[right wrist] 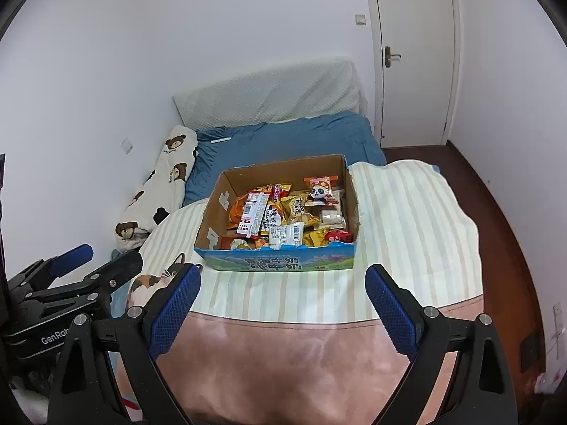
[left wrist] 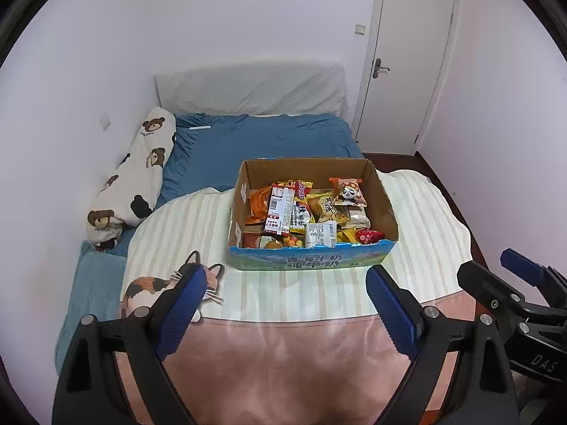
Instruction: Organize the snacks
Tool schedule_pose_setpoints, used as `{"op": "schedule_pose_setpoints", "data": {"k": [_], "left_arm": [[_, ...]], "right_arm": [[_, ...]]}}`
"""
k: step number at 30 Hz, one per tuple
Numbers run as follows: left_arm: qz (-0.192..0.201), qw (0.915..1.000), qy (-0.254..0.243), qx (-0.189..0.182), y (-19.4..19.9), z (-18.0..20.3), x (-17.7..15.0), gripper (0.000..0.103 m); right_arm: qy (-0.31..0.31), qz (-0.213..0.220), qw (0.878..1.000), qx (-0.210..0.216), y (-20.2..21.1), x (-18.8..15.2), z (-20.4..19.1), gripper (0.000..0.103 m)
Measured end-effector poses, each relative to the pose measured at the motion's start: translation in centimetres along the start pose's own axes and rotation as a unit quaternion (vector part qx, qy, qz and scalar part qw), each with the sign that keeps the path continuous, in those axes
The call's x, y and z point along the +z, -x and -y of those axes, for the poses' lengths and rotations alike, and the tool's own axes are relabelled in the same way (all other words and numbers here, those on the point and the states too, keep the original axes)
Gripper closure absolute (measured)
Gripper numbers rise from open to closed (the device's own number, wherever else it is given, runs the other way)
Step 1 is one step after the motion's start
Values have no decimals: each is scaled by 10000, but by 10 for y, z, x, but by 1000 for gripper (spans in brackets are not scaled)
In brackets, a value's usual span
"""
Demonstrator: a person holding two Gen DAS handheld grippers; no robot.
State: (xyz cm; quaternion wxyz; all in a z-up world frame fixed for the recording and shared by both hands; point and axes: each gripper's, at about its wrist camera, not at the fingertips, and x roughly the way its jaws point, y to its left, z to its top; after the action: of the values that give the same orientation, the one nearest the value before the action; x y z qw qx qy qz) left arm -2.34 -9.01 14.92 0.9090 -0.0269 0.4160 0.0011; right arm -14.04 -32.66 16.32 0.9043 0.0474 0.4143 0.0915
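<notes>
Here we are at the bed: the cardboard box (left wrist: 313, 212) sits on the striped cat-print blanket (left wrist: 198, 233), its blue printed front wall facing the 2 grippers, and it's heaped with snack packets (left wrist: 308, 212). On top there's a long red-and-white packet (left wrist: 278, 209) lying toward the box's left side, a panda-faced orange packet (left wrist: 349, 191) toward the far right, and a small white packet (left wrist: 320, 234) by the front wall. The left gripper (left wrist: 287, 304) hangs over the pink near end of the blanket, blue pads spread wide, nothing between them, well short of the box. The right gripper (right wrist: 283, 304) is alongside it, also spread wide and empty. Off to the left, a bear-print pillow (left wrist: 138, 177) lies along the wall; a white door (left wrist: 407, 56) stands closed beyond.
</notes>
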Motion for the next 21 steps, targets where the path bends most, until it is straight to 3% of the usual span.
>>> {"op": "schedule_pose_setpoints", "data": {"k": [3, 5, 11, 21], "left_arm": [[55, 10000, 20, 24, 6, -1, -4, 11], [90, 9999, 39, 62, 9, -2, -6, 0], [233, 9996, 82, 99, 12, -2, -7, 0], [104, 9997, 128, 198, -15, 1, 0, 0]], "right_arm": [[40, 20, 10000, -38, 7, -5, -3, 5], [87, 34, 9999, -116, 11, -7, -5, 2], [84, 98, 9996, -252, 14, -9, -3, 2], [21, 182, 9986, -501, -7, 1, 11, 2]]}}
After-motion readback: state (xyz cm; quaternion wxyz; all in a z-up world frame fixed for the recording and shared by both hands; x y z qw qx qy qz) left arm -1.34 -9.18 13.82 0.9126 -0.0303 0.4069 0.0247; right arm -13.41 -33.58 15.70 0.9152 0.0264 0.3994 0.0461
